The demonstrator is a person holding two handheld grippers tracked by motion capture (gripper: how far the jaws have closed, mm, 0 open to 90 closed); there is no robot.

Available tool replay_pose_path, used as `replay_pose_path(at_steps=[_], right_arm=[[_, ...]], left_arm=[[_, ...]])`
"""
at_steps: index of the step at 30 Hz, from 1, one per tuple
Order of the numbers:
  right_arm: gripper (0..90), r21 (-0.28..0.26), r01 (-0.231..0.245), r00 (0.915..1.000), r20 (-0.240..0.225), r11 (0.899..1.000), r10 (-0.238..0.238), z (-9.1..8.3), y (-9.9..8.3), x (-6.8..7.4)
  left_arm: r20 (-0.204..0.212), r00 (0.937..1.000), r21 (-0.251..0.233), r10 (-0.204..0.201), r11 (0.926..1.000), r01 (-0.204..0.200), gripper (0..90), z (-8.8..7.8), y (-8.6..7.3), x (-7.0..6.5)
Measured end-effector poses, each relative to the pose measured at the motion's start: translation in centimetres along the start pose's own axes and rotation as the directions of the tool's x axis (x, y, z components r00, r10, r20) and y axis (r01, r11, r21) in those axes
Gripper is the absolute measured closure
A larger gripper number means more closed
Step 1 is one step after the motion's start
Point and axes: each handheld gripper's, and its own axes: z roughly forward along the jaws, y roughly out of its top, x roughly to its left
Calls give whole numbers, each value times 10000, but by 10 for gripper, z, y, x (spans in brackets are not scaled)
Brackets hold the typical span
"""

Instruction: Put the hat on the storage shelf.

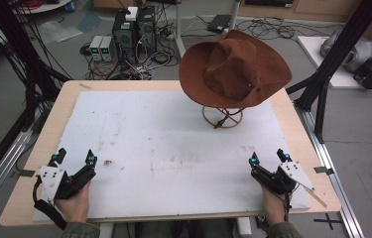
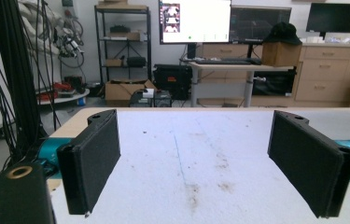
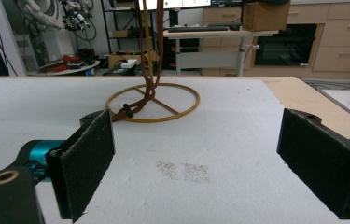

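Right now both my tools sit low at the near edge of the table: my left gripper (image 1: 76,157) and my right gripper (image 1: 269,157) each have their jaws spread wide, with nothing between the pads but stained white mat (image 1: 163,148). Well ahead of them, at the far side and nearer my right hand, the brown hat (image 1: 233,69) perches on a wire stand whose ring base (image 3: 153,102) rests on the mat, with the hat's cord (image 3: 140,105) trailing down through the ring. I judge the hat is what I go for, so the reach should be long and level, with the jaws kept wide until a pad sits above and below the brim, taking the soft edge rather than the crown and lifting straight up so the cord does not snag and tip the light stand. No container stands on the table.
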Motion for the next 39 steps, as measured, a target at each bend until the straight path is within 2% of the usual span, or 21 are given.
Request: replay_pose_path(at_steps=[5, 6, 13, 20, 24, 30, 39], right_arm=[[105, 26, -63, 10000, -58, 10000, 63, 1, 0, -2], [105, 4, -115, 9999, -55, 9999, 115, 1, 0, -4], [105, 42, -199, 9997, -142, 9998, 199, 2, 0, -6], [105, 102, -383, 9992, -139, 9992, 384, 3, 0, -8], [105, 129, -452, 9989, -101, 9989, 453, 4, 0, -8], [105, 198, -438, 9989, -154, 9988, 441, 4, -1, -8], [105, 225, -510, 9985, -165, 9984, 514, 2, -1, -10]], left_arm=[[89, 9999, 136, 128, 9998, -129, 172, 0, -1, -1], [91, 9993, 93, 362, 9993, -362, 172, -1, 0, -3], [218, 9991, 210, 367, 9991, -371, 172, 0, -1, -4], [103, 9996, 362, 269, 9990, -273, 172, -1, -2, 1], [3, 9990, 473, 438, 9979, -438, 169, -1, -3, 3], [-60, 9995, 464, 295, 9985, -291, 169, 0, -4, 5], [210, 9998, 546, 16, 9985, -27, 169, 2, -4, 5]])
